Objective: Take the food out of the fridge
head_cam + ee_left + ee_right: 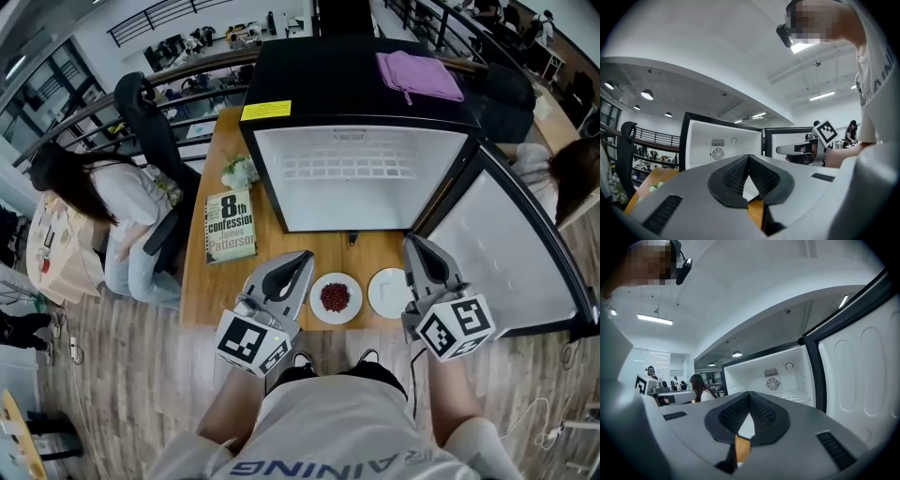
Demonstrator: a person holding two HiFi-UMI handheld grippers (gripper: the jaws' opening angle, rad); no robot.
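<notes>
One plate [316, 310] holds red food [335, 297]; left gripper [305, 257] and right gripper [412, 244] jaws are pressed together.

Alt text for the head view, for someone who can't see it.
An open, empty mini fridge stands on a wooden table, its door swung right. Before it sit a plate of red food and a white plate, flanked by the shut, empty left gripper and right gripper. A book lies left; a purple cloth tops the fridge.
</notes>
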